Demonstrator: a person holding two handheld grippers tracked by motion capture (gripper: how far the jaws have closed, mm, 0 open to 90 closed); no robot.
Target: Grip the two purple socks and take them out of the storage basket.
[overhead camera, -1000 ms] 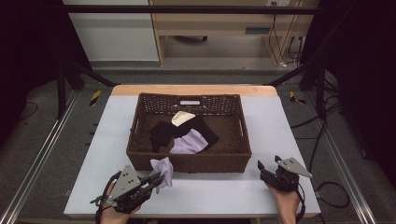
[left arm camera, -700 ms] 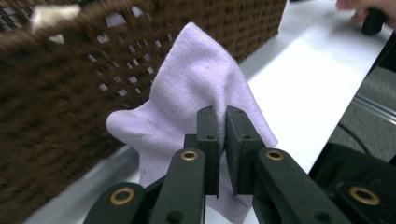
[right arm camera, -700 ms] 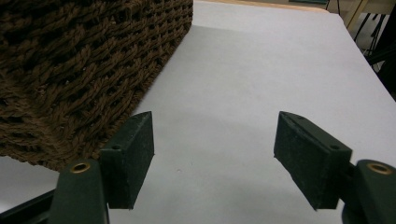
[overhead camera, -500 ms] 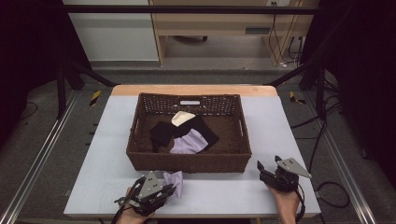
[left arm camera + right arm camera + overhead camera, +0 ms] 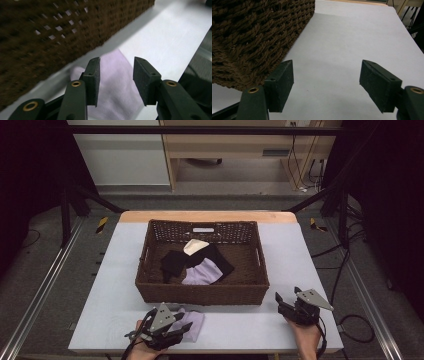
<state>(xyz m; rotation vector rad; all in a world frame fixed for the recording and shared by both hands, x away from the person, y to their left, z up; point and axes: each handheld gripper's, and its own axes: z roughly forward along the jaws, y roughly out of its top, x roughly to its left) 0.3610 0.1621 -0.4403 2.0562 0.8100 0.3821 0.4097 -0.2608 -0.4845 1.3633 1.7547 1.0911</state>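
- Left tongs (image 5: 116,75) released, jaws apart over a lilac cloth (image 5: 117,87) lying on the table (image 5: 240,325) just before the basket (image 5: 202,292).
- Right tongs (image 5: 327,85) released, wide apart over bare table beside the basket's corner.
- Inside the basket: black, lilac and cream cloths.

Pale grey-white rectangular worktop (image 5: 310,265) with a wooden strip along its far edge, carrying a dark brown woven wicker basket (image 5: 200,292) square in the middle, and just in front of the basket's near wall a crumpled lilac cloth (image 5: 192,324) lies flat by the front edge, left of centre
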